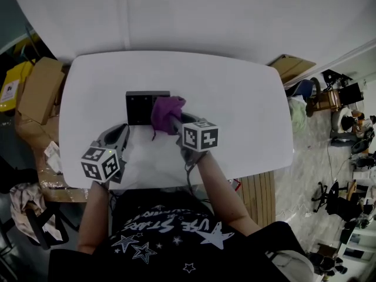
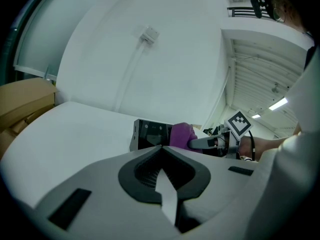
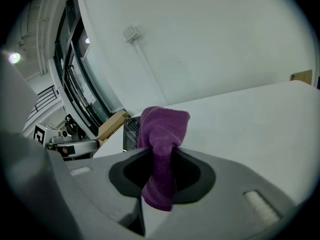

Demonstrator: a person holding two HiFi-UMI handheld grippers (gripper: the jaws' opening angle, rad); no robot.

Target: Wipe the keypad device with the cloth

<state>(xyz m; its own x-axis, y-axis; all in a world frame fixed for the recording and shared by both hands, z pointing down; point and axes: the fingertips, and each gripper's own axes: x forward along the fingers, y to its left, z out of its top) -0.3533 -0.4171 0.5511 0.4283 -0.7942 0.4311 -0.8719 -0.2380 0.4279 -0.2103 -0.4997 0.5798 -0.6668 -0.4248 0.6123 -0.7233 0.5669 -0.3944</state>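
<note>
Nearest the head camera, a dark star-printed shirt was seen, and beyond it two forearms reaching out over the white desk. The black keypad device was set flat on the desk, and everything else is placed from it. A purple cloth was bunched over the device's right end. It was pinched between the jaws of the right gripper, with a tail hanging down through them in that gripper's own view. The left gripper was held just short of the device's near left corner. Its jaws were pressed together with nothing between them.

The device's longer side appeared to run across the desk, so most of its face lay to the left of the cloth. The right gripper was judged the nearer and the one to wipe. A sweep leftward along that long side was judged to be what the wipe called for.
</note>
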